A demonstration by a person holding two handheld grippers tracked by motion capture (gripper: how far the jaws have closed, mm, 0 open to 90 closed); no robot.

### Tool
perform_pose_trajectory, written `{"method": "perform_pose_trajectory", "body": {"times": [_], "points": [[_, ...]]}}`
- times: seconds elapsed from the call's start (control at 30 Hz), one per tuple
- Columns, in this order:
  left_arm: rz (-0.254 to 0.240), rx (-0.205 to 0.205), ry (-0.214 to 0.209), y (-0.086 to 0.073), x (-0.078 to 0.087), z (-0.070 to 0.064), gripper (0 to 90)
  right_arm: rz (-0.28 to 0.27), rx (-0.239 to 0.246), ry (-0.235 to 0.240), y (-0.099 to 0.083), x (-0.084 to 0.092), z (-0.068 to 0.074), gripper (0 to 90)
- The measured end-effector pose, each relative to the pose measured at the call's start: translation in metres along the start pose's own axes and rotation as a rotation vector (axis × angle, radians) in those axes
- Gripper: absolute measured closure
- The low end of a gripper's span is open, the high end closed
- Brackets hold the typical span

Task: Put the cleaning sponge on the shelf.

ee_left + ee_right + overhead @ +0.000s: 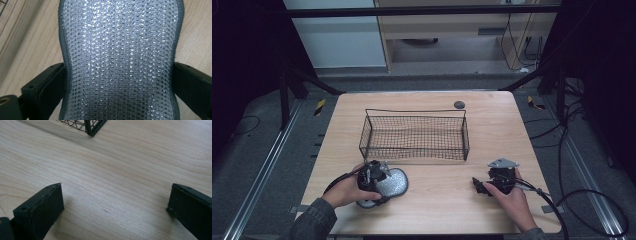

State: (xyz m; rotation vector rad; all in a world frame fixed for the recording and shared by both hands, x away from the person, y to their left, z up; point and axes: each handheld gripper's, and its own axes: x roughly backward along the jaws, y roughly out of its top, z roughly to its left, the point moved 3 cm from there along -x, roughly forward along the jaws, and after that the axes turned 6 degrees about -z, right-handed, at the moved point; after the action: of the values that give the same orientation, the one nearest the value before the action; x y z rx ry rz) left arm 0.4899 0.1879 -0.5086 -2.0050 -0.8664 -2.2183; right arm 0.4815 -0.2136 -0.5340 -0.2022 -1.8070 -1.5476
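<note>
A: Where is the silver pad (120, 62) being located at this moment?

B: It is being seen lying flat on the wooden table (437, 200), near the front left, just in front of the wire basket (414, 135) and apart from it. In the left gripper view its quilted, shiny surface (edged with a dark grey binding) is being framed by the two black jaws.

A: How is the left gripper (373, 176) being held?

B: It is being held over the pad by the left hand (346, 189), with the jaws spread wide on either side of the pad's narrow waist. Whether the pads are pressing on the binding or only standing beside it cannot be told.

A: And the right gripper (115, 205)?

B: It is being rested low over bare tabletop at the front right, jaws standing wide apart, with nothing between them. A corner of the basket is being shown at the top of its view.
</note>
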Motion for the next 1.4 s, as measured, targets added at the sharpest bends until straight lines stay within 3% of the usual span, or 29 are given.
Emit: {"method": "perform_pose_trajectory", "body": {"times": [0.73, 0.9, 0.97, 1.4], "points": [[0.006, -0.042, 0.011, 0.002, 0.007, -0.005, 14.0, 0.0, 0.0, 0.0, 0.0, 0.0, 0.0, 0.4], [-0.028, -0.047, 0.037, 0.007, 0.019, -0.005, 14.1, 0.0, 0.0, 0.0, 0.0, 0.0, 0.0, 0.4], [-0.035, -0.068, 0.048, 0.01, 0.027, -0.005, 14.3, 0.0, 0.001, 0.0, 0.0, 0.0, 0.0, 0.4], [-0.045, -0.123, 0.088, 0.017, 0.049, -0.006, 15.1, 0.0, 0.0, 0.0, 0.0, 0.0, 0.0, 0.4]]}}
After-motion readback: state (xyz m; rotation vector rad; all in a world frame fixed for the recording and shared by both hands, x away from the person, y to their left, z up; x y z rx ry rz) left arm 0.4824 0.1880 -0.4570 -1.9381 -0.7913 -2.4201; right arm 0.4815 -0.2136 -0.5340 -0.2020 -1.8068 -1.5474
